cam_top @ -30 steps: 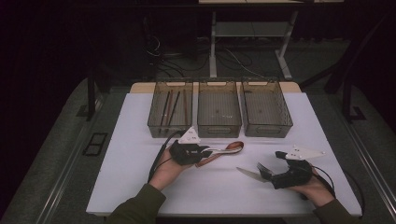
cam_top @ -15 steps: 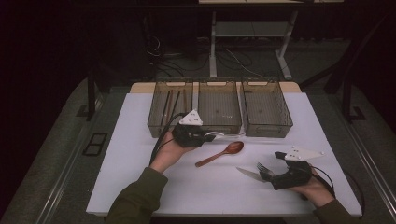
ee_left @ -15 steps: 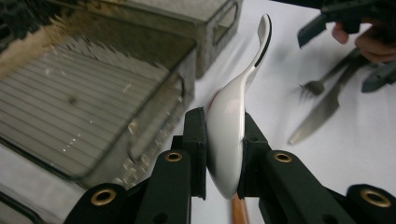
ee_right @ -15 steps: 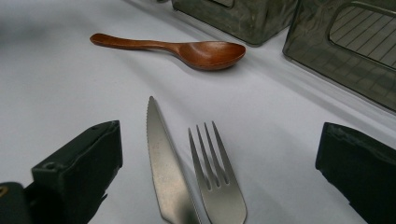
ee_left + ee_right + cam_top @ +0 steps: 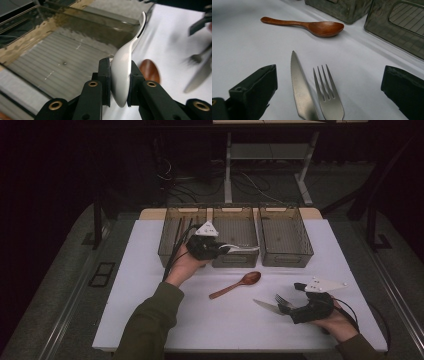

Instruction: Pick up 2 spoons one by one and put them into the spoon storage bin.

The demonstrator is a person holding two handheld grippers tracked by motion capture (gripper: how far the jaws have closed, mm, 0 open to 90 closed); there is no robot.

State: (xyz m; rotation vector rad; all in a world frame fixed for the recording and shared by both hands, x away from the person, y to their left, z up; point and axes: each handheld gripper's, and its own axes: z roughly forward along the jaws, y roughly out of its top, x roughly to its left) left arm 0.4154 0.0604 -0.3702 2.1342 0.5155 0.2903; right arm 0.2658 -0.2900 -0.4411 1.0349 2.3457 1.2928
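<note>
Got my left gripper (image 5: 120,82) clamped on the white spoon (image 5: 125,67) by its bowl, handle sticking out over the middle bin (image 5: 235,227). It's glazed and slick, probably brittle, so gripping the handle would feel safer. Right gripper (image 5: 329,95) sits wide open around the knife (image 5: 300,92) and fork (image 5: 328,96).

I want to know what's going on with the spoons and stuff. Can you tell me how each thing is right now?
White spoon: held in the air over the middle bin.
Left hand-held gripper: shut on the white spoon.
Right hand-held gripper: open around knife and fork.
Wooden spoon: lying flat, untouched.
Knife: flat on table.
Fork: flat beside knife.
Middle bin: empty.
</note>
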